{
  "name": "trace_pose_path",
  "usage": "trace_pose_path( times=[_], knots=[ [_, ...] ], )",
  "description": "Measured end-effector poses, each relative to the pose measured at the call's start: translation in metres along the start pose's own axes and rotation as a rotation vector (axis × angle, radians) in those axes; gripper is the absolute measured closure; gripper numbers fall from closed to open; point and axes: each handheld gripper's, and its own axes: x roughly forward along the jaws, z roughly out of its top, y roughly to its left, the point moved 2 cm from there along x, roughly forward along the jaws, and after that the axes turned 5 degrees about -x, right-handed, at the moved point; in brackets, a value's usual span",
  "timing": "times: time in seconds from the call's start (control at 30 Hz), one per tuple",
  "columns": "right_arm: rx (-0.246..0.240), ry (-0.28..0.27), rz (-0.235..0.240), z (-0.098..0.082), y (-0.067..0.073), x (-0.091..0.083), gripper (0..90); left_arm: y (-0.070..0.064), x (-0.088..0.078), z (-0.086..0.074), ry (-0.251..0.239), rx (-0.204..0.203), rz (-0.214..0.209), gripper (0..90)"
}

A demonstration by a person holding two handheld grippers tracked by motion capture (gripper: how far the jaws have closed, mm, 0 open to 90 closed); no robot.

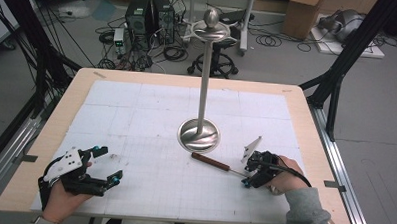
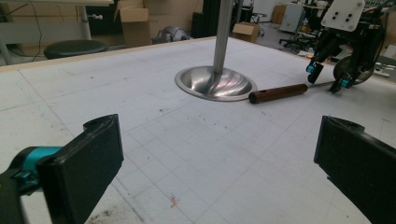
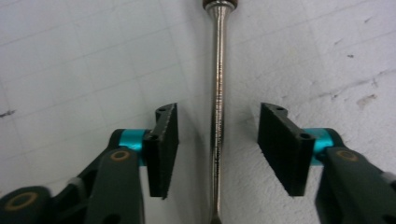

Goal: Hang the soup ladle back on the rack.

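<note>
A tool with a brown wooden handle and a thin metal shaft lies on the white gridded mat, just in front of the round base of a tall metal stand. My right gripper points down over the shaft. In the right gripper view its jaws straddle the shaft with a gap on each side, so neither pad touches it. The gripper hides the tool's far end. My left gripper rests at the front left, wide open and holding nothing. The left gripper view also shows the handle and the right gripper.
The stand's pole rises to a knobbed top with hooks, between and behind the two grippers. The wooden table edge frames the mat. Beyond the table are computer cases, cables, a stool and black frame legs on the floor.
</note>
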Motion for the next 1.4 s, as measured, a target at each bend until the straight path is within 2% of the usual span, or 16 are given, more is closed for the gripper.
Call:
trace_pose_path(
  times=[0.13, 0.33, 0.4, 0.53, 0.67, 0.73, 0.93, 1.17, 1.4],
  knots=[
    [0.030, -0.005, -0.005, -0.001, -0.001, -0.001, 56.2, 0.000, 0.000, 0.000, 0.001, 0.001, 0.000, 1.8],
    [0.053, 0.004, -0.005, 0.000, 0.000, -0.002, 75.5, 0.000, 0.000, 0.000, 0.000, -0.005, 0.001, 1.8],
    [0.037, 0.008, -0.001, 0.000, 0.000, -0.001, 82.0, 0.000, 0.000, 0.000, 0.000, -0.004, 0.002, 1.8],
    [0.037, 0.019, -0.011, 0.001, 0.001, -0.002, 84.3, 0.000, -0.001, 0.000, 0.001, -0.003, 0.002, 1.8],
    [0.030, 0.008, -0.015, 0.001, 0.002, -0.003, 84.6, 0.000, 0.000, 0.000, 0.000, -0.002, 0.001, 1.8],
    [0.040, -0.012, -0.030, 0.001, 0.001, -0.005, 84.6, 0.000, -0.001, 0.000, 0.000, -0.003, 0.001, 1.7],
    [0.058, -0.120, -0.062, 0.000, 0.001, -0.019, 84.7, 0.000, -0.001, 0.000, 0.001, 0.001, 0.000, 1.8],
    [0.075, -0.198, -0.102, -0.003, -0.001, -0.030, 84.8, 0.000, 0.000, 0.000, 0.000, 0.002, 0.001, 1.8],
    [0.104, -0.323, -0.118, -0.008, -0.002, -0.043, 84.9, 0.000, 0.000, 0.001, -0.004, -0.001, -0.002, 1.8]
  ],
)
